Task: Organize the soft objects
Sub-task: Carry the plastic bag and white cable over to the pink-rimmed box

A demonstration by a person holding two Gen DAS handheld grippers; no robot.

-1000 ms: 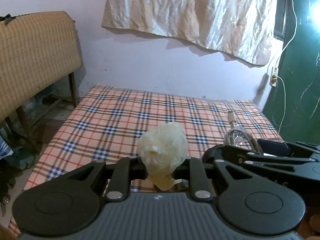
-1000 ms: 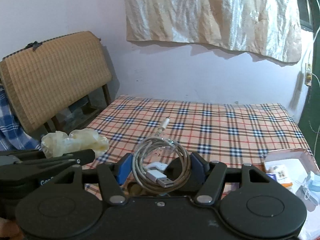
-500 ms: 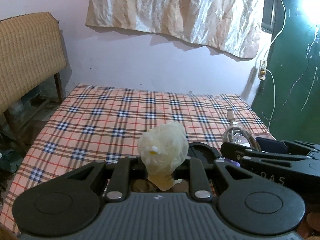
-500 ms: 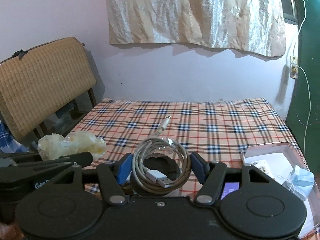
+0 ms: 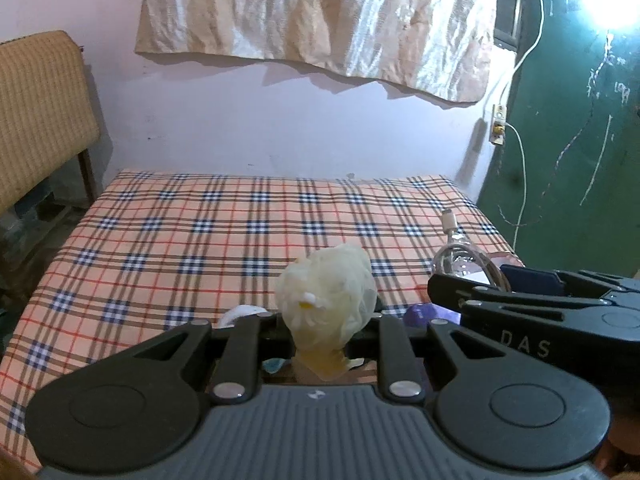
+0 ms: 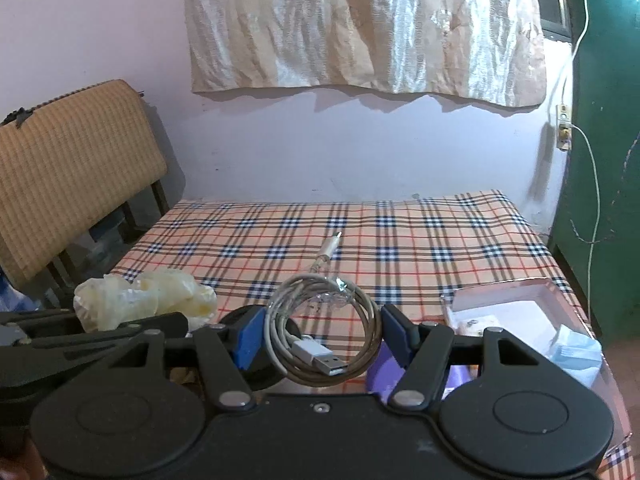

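A crumpled pale yellow plastic bag (image 5: pixel 328 292) stands up between the jaws of my left gripper (image 5: pixel 326 340), which is shut on its lower end. My right gripper (image 6: pixel 322 334) has its blue pads (image 6: pixel 248 336) closed on a coiled white USB cable (image 6: pixel 316 354); one plug end sticks out ahead over the plaid cloth. Both grippers hang side by side above the near edge of the plaid-covered surface (image 5: pixel 180 240). The right wrist view shows the bag (image 6: pixel 144 300) at the left. The left wrist view shows the cable (image 5: pixel 460 260) at the right.
A shallow pink-rimmed box (image 6: pixel 520 286) sits at the near right with a blue face mask (image 6: pixel 576 352) in it. A purple thing (image 6: pixel 376 372) lies just under the right jaws. A woven chair back (image 6: pixel 72 168) stands left; a green door (image 5: pixel 580 160) and a wall socket's cord stand right.
Both views have swung to the right: the chair has slid toward the left edge and the pink-rimmed box has come further into sight. Both grips look the same.
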